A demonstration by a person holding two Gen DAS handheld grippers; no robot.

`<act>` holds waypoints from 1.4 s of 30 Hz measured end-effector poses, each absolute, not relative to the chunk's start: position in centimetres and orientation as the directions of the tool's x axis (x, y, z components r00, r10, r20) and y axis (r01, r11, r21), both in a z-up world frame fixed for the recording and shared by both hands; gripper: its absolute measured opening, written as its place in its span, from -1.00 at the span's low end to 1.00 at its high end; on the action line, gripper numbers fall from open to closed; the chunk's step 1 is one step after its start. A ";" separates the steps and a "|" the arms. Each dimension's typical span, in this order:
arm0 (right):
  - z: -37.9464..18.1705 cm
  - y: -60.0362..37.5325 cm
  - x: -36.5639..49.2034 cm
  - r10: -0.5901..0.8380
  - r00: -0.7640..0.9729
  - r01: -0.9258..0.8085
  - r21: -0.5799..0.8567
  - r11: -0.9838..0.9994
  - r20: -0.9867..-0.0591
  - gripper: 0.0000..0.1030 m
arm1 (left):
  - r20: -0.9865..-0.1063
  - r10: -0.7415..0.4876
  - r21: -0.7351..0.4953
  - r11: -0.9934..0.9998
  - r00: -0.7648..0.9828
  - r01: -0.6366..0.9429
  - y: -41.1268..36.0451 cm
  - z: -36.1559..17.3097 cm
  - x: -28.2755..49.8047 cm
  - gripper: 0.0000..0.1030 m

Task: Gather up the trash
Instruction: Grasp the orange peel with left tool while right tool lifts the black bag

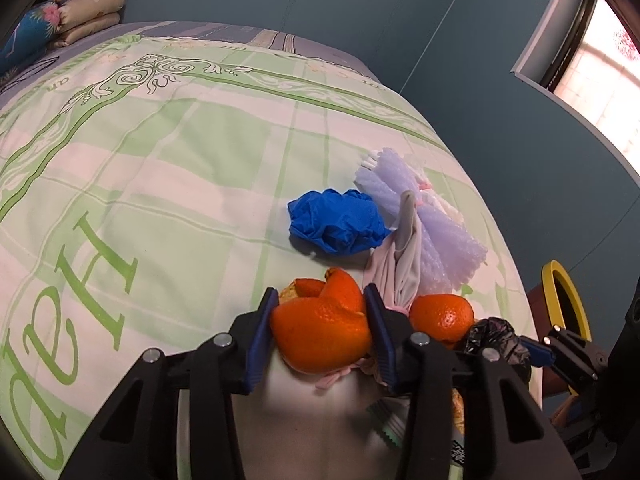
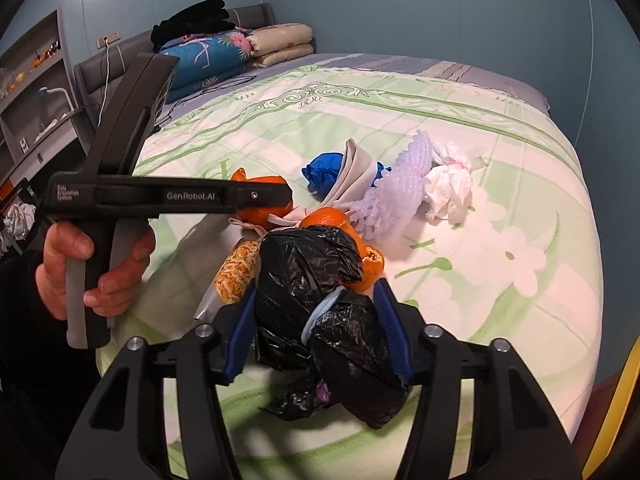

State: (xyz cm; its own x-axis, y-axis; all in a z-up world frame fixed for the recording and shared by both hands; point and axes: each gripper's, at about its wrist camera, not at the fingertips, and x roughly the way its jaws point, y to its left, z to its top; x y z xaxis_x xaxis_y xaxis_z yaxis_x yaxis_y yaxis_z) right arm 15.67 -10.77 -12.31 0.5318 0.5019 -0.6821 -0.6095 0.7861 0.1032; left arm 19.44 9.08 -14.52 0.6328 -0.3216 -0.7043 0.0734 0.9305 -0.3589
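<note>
L gripper [image 1: 322,334] pinches an orange peel [image 1: 320,332] at the near edge of the bed [image 1: 180,152]; R gripper [image 2: 316,332] clamps a black bag bundle [image 2: 320,316] (tied w/ a pale band). Beyond, big to small: foam netting [image 2: 400,192], crumpled tissue [image 2: 448,188], blue glove [image 1: 336,220], second peel [image 1: 440,316].

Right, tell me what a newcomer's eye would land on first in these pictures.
The bright orange peel clamped in the left hand-held gripper, at the near edge of the green-checked bedspread. Then the crumpled black plastic bag between the right hand-held gripper pads, and the blue glove farther back.
</note>
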 end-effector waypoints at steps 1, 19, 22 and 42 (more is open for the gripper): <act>-12.2 -10.7 15.6 0.502 0.533 -0.611 0.101 0.785 -0.681 -0.08 | -0.703 -0.318 -0.359 0.931 0.636 0.069 9.2 -14.5 19.3 -0.20; -8.4 -13.7 15.4 0.578 0.551 -0.584 0.217 0.783 -0.602 -0.10 | -0.636 -0.289 -0.383 0.923 0.715 0.033 11.3 -12.0 17.3 -0.24; -7.6 -14.2 15.2 0.584 0.562 -0.581 0.224 0.783 -0.586 -0.10 | -0.630 -0.282 -0.385 0.922 0.724 0.023 11.5 -11.7 17.1 -0.24; -0.9 -19.9 12.9 0.594 0.670 -0.533 0.270 0.802 -0.445 -0.10 | -0.558 -0.270 -0.300 0.947 0.784 0.113 6.8 -5.0 13.1 -0.24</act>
